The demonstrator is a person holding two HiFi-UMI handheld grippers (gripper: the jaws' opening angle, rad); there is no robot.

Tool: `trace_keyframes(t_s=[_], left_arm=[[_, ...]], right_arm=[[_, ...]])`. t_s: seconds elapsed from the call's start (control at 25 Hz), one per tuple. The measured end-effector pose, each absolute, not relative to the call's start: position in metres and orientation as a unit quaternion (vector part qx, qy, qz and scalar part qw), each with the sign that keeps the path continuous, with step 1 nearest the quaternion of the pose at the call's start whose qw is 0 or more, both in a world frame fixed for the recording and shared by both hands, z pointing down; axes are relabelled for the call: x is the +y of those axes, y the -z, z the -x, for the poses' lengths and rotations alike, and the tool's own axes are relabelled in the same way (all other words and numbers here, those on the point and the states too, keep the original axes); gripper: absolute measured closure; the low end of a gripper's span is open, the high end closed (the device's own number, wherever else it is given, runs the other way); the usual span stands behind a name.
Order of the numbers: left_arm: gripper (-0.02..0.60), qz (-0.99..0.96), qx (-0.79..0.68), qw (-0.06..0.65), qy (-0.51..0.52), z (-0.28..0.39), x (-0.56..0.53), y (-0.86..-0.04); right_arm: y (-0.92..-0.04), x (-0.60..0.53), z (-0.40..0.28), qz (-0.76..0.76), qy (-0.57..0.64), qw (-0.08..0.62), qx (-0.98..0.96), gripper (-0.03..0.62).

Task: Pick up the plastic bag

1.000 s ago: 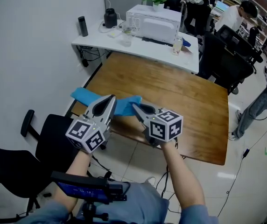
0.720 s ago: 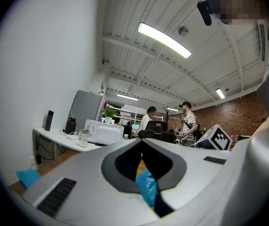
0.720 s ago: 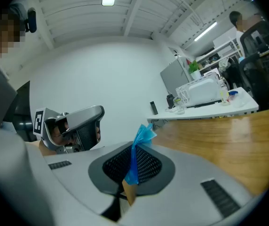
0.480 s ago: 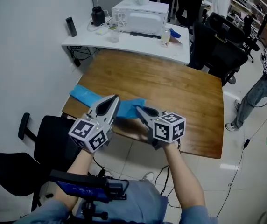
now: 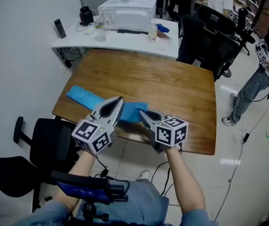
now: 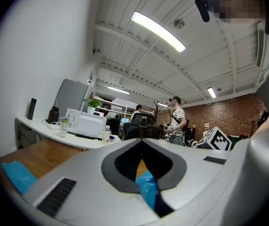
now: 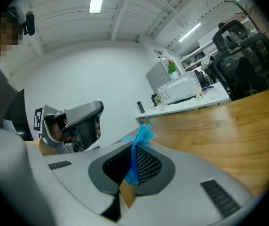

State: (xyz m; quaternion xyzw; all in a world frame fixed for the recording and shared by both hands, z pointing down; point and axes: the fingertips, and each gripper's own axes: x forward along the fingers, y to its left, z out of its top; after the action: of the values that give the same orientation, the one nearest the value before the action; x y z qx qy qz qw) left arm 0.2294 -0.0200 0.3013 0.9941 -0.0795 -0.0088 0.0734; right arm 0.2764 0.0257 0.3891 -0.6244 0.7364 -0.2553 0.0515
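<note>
**Confirm the left pinch**

The plastic bag [image 5: 85,98] is lying at the table's [image 5: 172,84] seven o'clock corner. Your right gripper [image 5: 141,113] is clamping its three o'clock end; your left gripper [image 5: 119,99] is closed, hold unclear. Be lifting evenly.

Bag [image 5: 85,97]: plain bright blue. Table [image 5: 172,79]: brown wood grain. Left gripper [image 5: 118,100] and right gripper [image 5: 142,113]: silver-grey shells, black ribbed pads, cubes with black-and-white square markers. Desk [image 5: 125,40] and appliance [image 5: 127,12]: white. Chair [image 5: 54,140]: black. Floor [image 5: 247,164]: pale glossy tiles. Far wall [image 6: 238,112]: red-brown brick
</note>
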Motion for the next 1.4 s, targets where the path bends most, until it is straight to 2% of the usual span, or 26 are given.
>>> trace_keyframes(t_s=[0.48, 0.96, 1.04, 1.32, 1.36, 1.4], left_arm=[[0.571, -0.994, -0.07, 0.084, 0.001, -0.274, 0.022, -0.314], [0.571, -0.994, -0.07, 0.079, -0.015, -0.284, 0.035, -0.321], [0.571, -0.994, -0.07, 0.078, -0.015, -0.285, 0.036, -0.322], [0.571, -0.995, -0.064, 0.076, -0.016, -0.289, 0.042, -0.321], [0.571, -0.995, -0.064, 0.075, -0.017, -0.29, 0.043, -0.321], [0.571, -0.995, -0.063, 0.075, -0.018, -0.289, 0.044, -0.321]], right_arm=[[-0.405, 0.067, -0.327, 0.643, 0.258, 0.043, 0.72, 0.594], [-0.419, 0.079, -0.343, 0.667, 0.252, 0.018, 0.701, 0.594], [-0.423, 0.082, -0.35, 0.691, 0.233, -0.009, 0.685, 0.562], [-0.423, 0.088, -0.36, 0.717, 0.212, -0.032, 0.664, 0.558], [-0.424, 0.089, -0.362, 0.721, 0.212, -0.033, 0.659, 0.544], [-0.426, 0.09, -0.363, 0.724, 0.213, -0.034, 0.655, 0.488]])
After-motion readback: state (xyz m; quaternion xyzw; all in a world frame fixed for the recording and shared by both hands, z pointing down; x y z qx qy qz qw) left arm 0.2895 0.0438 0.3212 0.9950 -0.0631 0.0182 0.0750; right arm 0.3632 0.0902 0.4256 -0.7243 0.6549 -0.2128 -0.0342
